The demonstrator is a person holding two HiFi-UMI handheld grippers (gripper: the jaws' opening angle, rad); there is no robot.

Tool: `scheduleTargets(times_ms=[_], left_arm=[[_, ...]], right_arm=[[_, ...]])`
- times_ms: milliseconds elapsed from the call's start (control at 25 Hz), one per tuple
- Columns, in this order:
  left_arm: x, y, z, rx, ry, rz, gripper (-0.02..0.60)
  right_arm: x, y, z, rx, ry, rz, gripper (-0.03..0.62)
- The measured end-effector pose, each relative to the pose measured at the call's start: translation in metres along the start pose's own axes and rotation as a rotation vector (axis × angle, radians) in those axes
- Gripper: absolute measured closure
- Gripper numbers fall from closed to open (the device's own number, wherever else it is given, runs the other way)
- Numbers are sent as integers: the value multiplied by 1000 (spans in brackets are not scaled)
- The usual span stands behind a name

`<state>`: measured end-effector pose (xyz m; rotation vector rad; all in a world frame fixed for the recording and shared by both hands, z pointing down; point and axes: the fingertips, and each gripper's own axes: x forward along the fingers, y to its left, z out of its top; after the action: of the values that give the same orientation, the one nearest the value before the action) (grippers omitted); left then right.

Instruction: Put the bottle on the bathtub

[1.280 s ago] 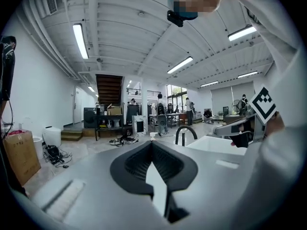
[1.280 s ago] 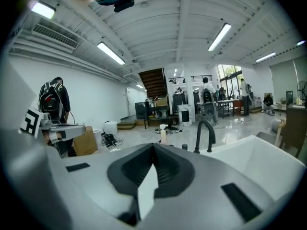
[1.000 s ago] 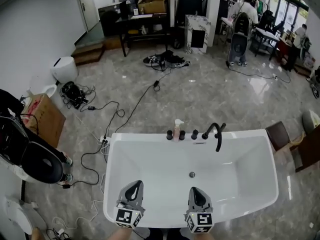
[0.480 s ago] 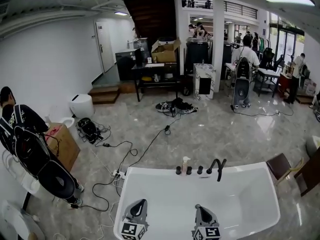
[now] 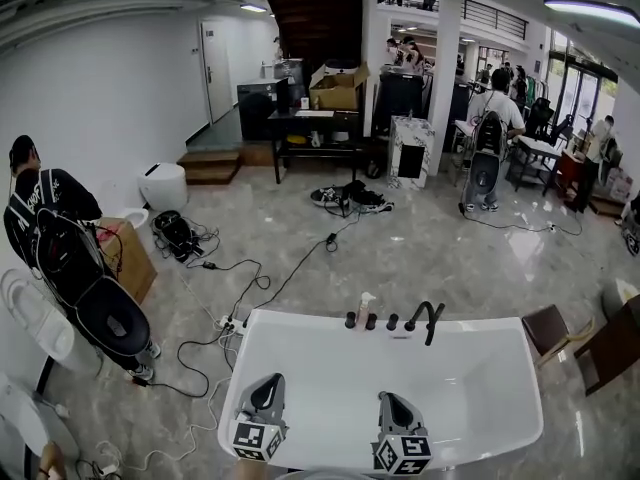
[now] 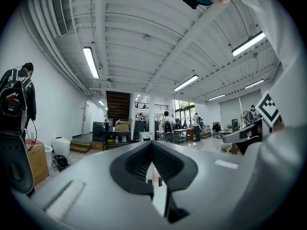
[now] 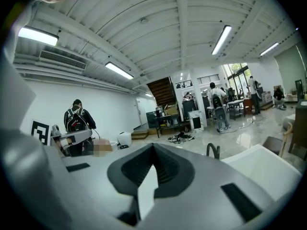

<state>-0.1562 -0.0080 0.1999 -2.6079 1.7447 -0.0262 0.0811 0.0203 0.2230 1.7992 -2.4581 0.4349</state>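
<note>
A small pale bottle [image 5: 366,310] with a pump top stands upright on the far rim of the white bathtub [image 5: 290,319], beside the dark tap knobs [image 5: 371,321]. Both grippers hover over the tub's near edge, far from the bottle. My left gripper [image 5: 268,382] has its jaws closed together and holds nothing. My right gripper [image 5: 389,400] is likewise shut and empty. In the left gripper view a pinkish sliver of the bottle [image 6: 155,176] shows past the shut gripper [image 6: 152,143]. The right gripper view shows its shut gripper [image 7: 153,145] and the tub's edge [image 7: 259,159].
A black curved faucet [image 5: 428,319] rises on the far rim right of the knobs. Cables [image 5: 250,288] trail over the marble floor behind the tub. A person with a backpack [image 5: 50,238] stands at the left, a brown chair [image 5: 550,330] at the right.
The head view has tilted upward, showing more of the room and less of the tub. Both grippers stay shut over the near rim. The bottle has not moved.
</note>
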Motion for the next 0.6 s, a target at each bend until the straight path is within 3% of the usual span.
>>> scheduleTargets(times_ms=[160,400,600], left_arm=[[-6,-4,3,-11,-20,7,572],[-4,-7,-1,-7,-8,-10,572],[-5,-4,-1,-27,-7,0,572]], right_arm=[[-10,0,2,3,-18,-2,586],[-13,5,4,-81,-26,-12,586],[-13,8,6,-47,-25,-4,586]])
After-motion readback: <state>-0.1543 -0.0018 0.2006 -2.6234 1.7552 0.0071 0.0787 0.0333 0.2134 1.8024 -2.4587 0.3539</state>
